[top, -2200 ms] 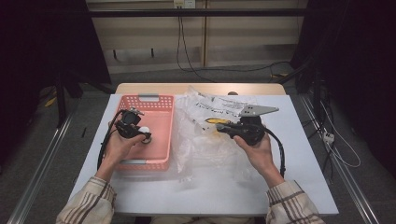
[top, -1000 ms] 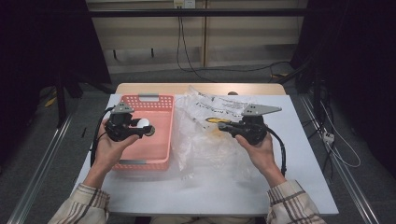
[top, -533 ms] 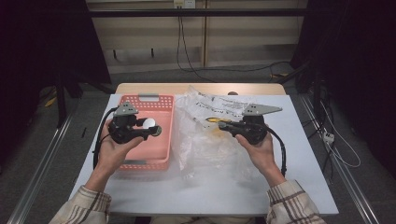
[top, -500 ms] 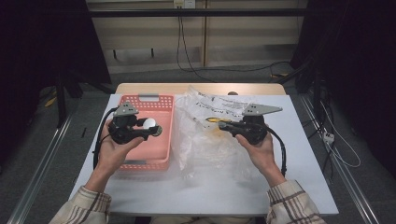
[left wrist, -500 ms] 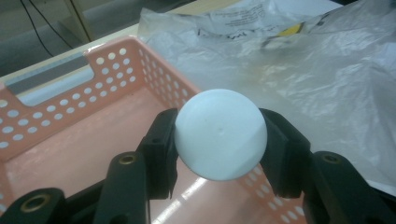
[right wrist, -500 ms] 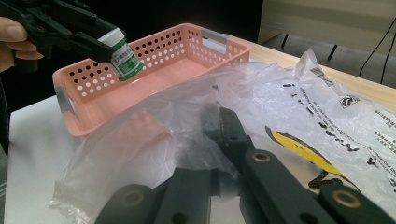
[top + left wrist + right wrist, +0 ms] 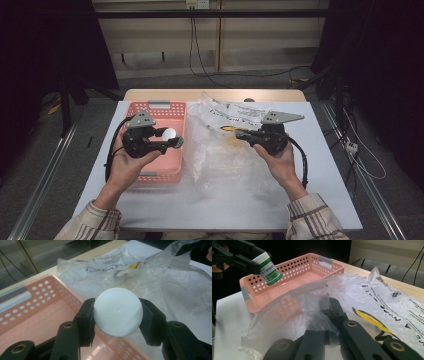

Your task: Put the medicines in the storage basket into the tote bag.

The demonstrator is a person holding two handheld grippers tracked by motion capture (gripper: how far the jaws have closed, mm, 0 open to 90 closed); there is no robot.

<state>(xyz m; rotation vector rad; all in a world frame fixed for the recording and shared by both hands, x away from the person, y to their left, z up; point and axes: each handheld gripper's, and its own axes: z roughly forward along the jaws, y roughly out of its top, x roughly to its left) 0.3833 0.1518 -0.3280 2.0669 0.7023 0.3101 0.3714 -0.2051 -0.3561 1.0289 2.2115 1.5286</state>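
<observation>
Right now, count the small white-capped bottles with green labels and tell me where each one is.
1. The white-capped green-labelled bottle is held in the left gripper, above the pink perforated plastic basket. More may lie hidden inside the crumpled clear plastic bag.

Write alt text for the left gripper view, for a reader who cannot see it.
Two black jaws of the left gripper clamp a small bottle's round white cap above a pink perforated basket. Beyond it, a crumpled clear plastic bag with black print lies on the white table.
</observation>
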